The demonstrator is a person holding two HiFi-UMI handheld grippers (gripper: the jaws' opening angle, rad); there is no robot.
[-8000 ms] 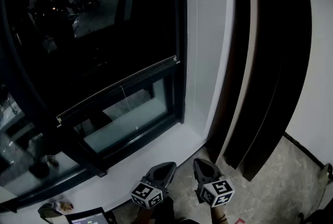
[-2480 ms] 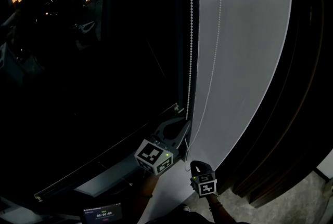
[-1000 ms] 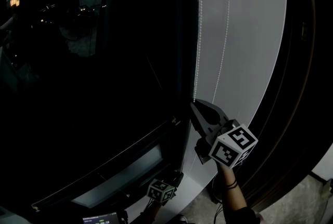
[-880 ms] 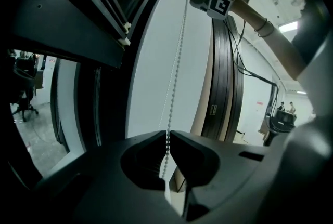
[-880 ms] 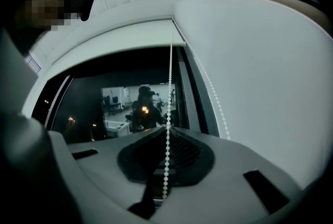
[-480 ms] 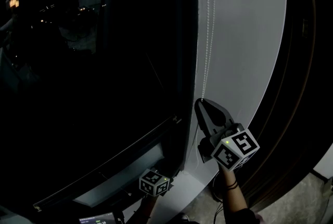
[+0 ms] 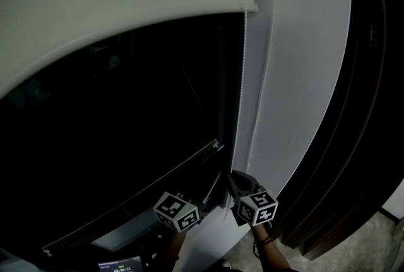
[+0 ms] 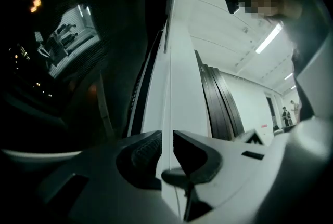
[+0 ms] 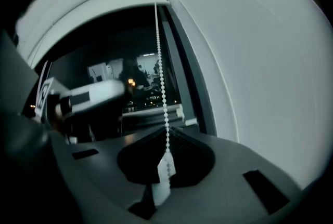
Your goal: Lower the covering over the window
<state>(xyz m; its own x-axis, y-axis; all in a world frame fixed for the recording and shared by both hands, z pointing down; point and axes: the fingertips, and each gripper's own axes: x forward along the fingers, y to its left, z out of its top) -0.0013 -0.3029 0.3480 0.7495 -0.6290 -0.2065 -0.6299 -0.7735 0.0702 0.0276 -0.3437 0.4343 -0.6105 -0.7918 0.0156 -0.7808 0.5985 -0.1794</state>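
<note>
– Off-white roller blind [image 7: 113, 18], where's it at?
– Covers only the top part of the window [image 7: 126, 138]. Its bottom rail sits high, with the end just beside the bead chain [image 7: 242, 88]. Dark glass is bare below it.
– Chain?
– Hangs down the right edge of the frame, next to the white wall [image 7: 303, 75], into the right gripper [image 9: 167, 130].
– Right gripper state?
– Clamped on the chain. Jaws pinched together, beads running up from the tips, a white connector piece [image 9: 165, 171] dangling behind the pads.
– Left gripper [image 8: 167, 139]?
– Low, just left of the right one in the head view, marker cubes side by side. Jaws a narrow slit apart, nothing pressed between them. A thin pale line shows in the slit, can't tell if it's the chain's other strand.
– So left holds nothing?
– Not gripping. Pads are clear of each other and the wall is visible through the gap.
– Anything else?
– Dark vertical panels [image 7: 360, 138] right of the wall, a tilted sash bar [image 7: 158, 180] low in the window, stone-look floor [image 7: 379, 239] at bottom right.
</note>
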